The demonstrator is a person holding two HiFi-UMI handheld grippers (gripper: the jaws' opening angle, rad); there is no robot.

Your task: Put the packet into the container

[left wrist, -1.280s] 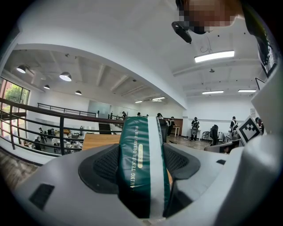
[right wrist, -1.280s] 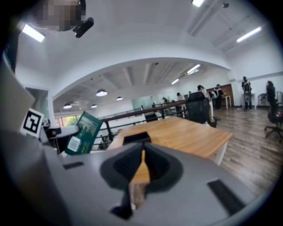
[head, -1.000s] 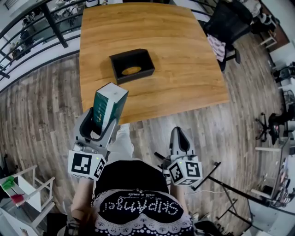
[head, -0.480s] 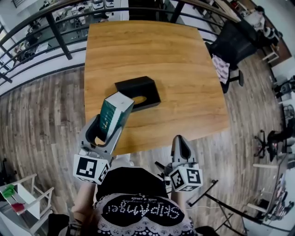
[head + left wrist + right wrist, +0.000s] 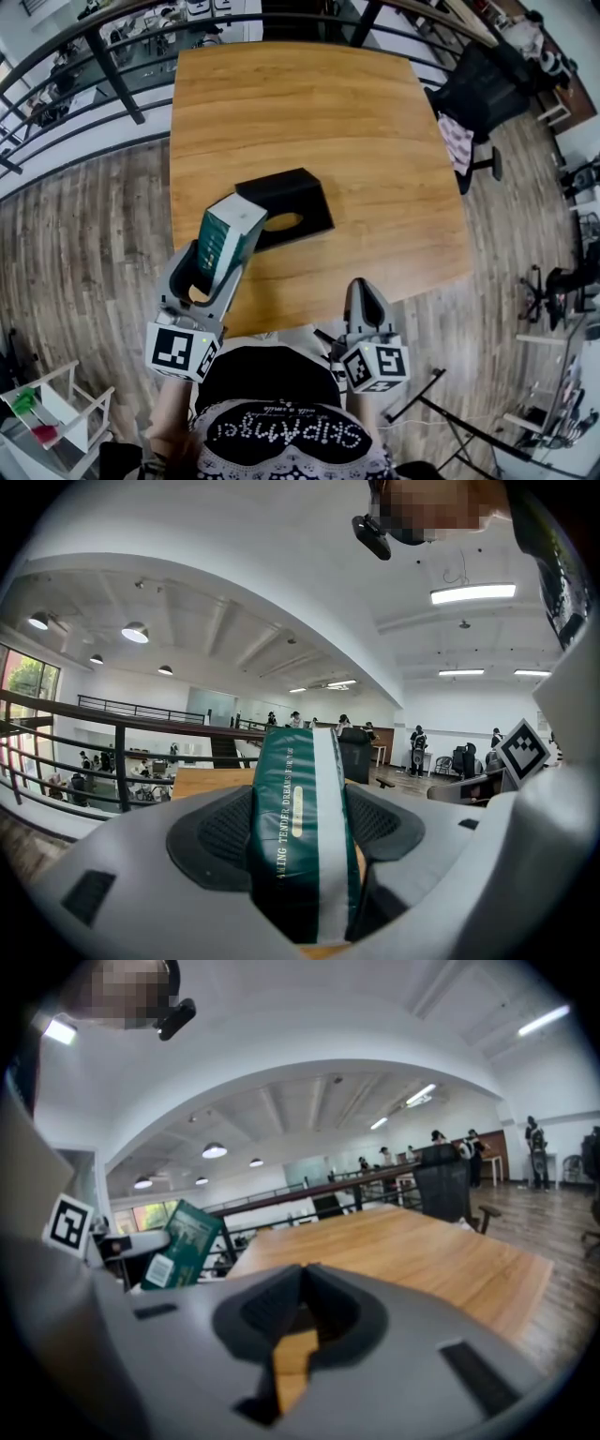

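Carrying packet clenched in left gripper above worktop near edge, just short of black container; right gripper closed, empty. Next, likely: reaching forward over opening, tipping, releasing.

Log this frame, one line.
left tongs: shut on green packet | right tongs: shut, empty | black container: on wooden table, packet not yet inside

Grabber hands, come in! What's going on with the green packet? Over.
Left gripper shut on green packet, held up near black container. Right gripper shut, empty. Nothing seen blocking the way.
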